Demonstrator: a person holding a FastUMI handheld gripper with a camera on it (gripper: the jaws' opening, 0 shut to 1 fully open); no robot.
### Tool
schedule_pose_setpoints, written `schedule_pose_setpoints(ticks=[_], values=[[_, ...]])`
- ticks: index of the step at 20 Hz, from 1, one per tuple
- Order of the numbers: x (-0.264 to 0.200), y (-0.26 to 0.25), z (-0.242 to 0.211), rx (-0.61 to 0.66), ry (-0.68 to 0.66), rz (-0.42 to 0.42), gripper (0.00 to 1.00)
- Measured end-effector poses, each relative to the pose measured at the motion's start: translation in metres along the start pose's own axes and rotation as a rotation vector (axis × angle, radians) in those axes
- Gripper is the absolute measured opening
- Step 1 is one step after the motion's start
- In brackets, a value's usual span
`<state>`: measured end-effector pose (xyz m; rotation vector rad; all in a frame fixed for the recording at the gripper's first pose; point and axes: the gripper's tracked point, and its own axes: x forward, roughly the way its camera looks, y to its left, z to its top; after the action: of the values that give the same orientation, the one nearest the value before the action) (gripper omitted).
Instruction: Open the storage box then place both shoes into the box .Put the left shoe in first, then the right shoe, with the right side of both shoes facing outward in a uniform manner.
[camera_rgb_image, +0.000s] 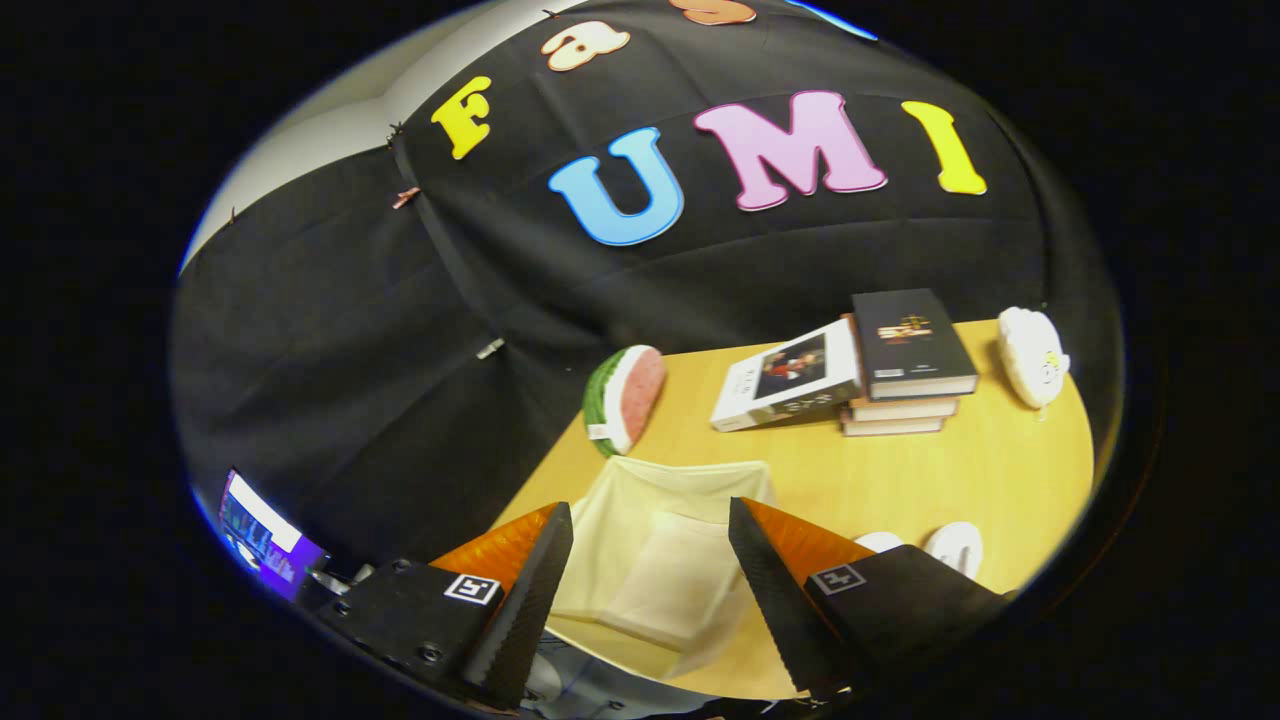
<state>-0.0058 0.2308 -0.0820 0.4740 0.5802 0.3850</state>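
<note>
A cream fabric storage box (665, 540) stands open on the wooden table (960, 470), its inside bare. My gripper (650, 560) hovers above it, open, with nothing between the fingers; the box's inside shows in the gap. Two white shoes (930, 545) lie on the table just right of the box, mostly hidden behind the right finger (770, 580), so only their tips show.
A watermelon-slice cushion (625, 398) stands beyond the box at the table's far edge. A stack of books (905, 375) with one book leaning on it (790, 378) sits further right. A white plush item (1032, 355) lies at the far right corner. A lit screen (262, 535) glows beside the left finger.
</note>
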Motion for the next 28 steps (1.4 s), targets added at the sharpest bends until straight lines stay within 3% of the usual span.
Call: schedule_pose_setpoints(ticks=[4,8,13,16,23,28], values=[[-0.032,-0.074,-0.037,-0.069,0.057,-0.136,0.96],[-0.043,-0.121,-0.084,-0.068,0.148,-0.217,0.87],[-0.038,-0.154,-0.151,-0.107,0.284,-0.268,0.58],[-0.028,-0.169,-0.185,-0.128,0.358,-0.290,0.52],[0.022,-0.189,-0.208,-0.106,0.381,-0.325,0.53],[0.051,-0.212,-0.207,0.014,0.338,-0.429,0.31]])
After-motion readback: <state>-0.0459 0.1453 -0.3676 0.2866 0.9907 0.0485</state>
